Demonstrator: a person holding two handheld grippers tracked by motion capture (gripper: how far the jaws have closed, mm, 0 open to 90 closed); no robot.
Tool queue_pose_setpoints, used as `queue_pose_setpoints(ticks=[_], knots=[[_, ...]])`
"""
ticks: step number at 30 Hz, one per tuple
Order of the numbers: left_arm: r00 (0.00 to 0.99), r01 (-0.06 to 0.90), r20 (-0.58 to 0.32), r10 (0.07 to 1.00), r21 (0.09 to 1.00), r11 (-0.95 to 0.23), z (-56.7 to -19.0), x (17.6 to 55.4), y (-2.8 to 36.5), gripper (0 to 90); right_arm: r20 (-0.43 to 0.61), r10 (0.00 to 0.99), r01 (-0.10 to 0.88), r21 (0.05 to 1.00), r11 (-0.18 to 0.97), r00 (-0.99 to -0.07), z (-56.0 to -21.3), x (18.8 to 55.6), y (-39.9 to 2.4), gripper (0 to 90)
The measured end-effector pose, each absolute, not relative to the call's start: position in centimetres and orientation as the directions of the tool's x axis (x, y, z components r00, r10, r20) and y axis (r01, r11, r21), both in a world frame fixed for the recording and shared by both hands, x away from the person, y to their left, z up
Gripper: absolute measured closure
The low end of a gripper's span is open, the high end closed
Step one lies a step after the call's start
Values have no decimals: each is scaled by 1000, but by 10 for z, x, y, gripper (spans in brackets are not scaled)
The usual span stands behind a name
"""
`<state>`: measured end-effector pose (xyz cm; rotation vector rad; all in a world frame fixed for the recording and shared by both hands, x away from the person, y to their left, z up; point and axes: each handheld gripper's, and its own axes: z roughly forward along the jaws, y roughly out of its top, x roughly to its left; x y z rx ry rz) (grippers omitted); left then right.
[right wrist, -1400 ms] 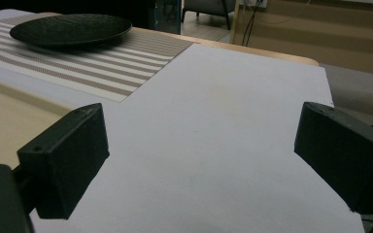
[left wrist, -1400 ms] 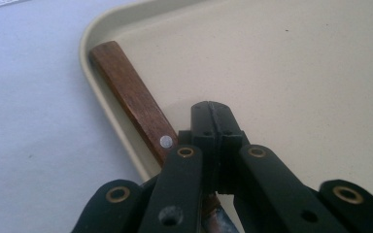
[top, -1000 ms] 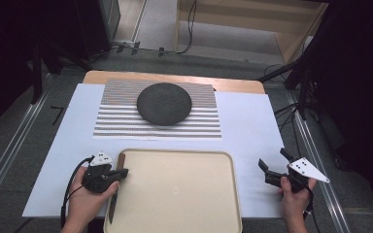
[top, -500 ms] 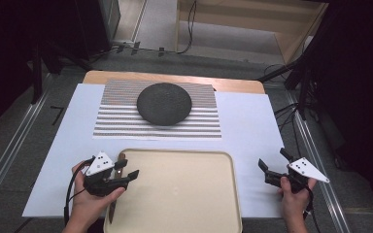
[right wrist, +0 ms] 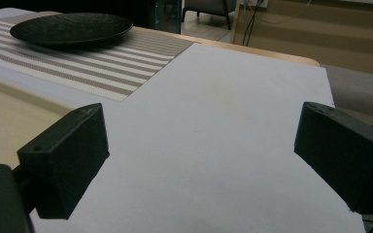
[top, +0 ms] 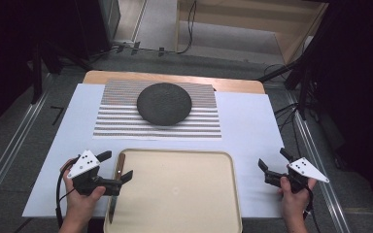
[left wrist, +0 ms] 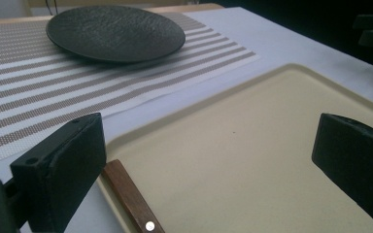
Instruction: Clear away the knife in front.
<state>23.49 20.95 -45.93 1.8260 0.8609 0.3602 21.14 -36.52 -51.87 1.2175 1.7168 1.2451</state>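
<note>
Knife [top: 116, 182] | lay along tray's [top: 184, 194] left rim, wooden handle [left wrist: 131, 199] rigid, light, best pinch point | left gripper [top: 114, 171] just spread wide, nothing between jaws | right gripper [top: 272, 167] spread, empty.

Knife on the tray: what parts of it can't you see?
- Knife, high view: its middle is hidden under the left gripper.
- Knife, left gripper view: blade cut off by the bottom edge.
- Tray, high view: near rim cut off by the bottom edge.
</note>
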Motion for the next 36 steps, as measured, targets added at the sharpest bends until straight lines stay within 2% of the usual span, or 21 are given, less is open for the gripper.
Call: queue_pose_setpoints(ticks=[9, 36], knots=[[679, 365, -118, 725, 911, -194, -455, 238, 226, 0, 0, 945, 292, 951, 101, -326, -519, 211, -365, 41], [577, 347, -134, 806, 933, -92, -458, 259, 290, 0, 21, 941, 278, 957, 78, -337, -518, 210, -367, 32]])
